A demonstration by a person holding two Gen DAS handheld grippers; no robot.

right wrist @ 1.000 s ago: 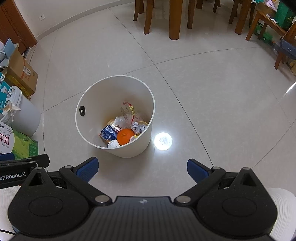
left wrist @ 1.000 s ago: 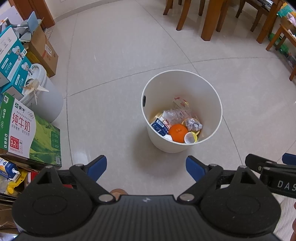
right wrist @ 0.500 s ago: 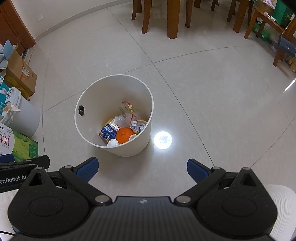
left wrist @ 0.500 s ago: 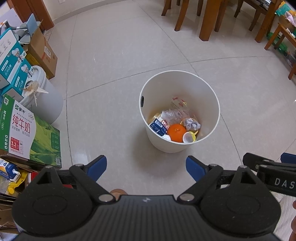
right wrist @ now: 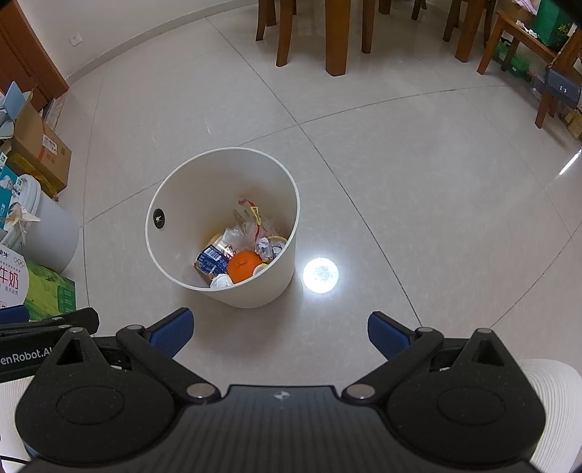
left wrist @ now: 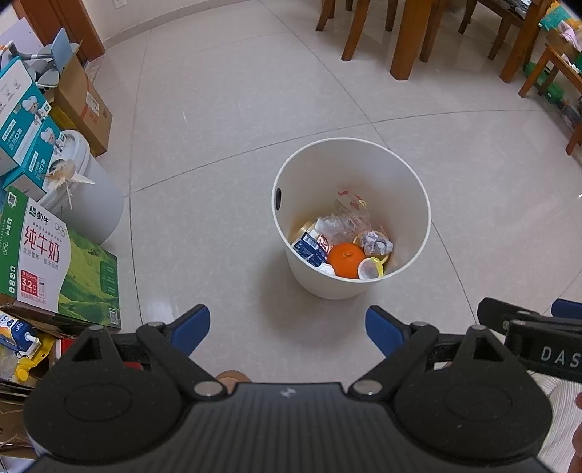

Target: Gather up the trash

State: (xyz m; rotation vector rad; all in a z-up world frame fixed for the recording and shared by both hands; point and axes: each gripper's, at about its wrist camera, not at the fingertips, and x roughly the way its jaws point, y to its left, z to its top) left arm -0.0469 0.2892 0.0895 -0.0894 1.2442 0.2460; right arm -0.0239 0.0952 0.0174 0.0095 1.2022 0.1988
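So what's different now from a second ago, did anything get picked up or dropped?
Nothing was picked up or dropped. Both views shifted only slightly. The left gripper and right gripper are as before, jaws wide open and empty, and the trash, orange included, lies unchanged in the white bin.

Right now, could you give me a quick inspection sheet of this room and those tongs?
Surface: glossy tiled floor, bare around the bin.
Job's things: white bin holding an orange, blue carton, crumpled paper, clear plastic wrap.
Clutter: milk box, cardboard boxes, white bucket at left.
Grippers: left tongs open, empty; right tongs open, empty.
Cables: nothing seen.
Surroundings: wooden table and chair legs.
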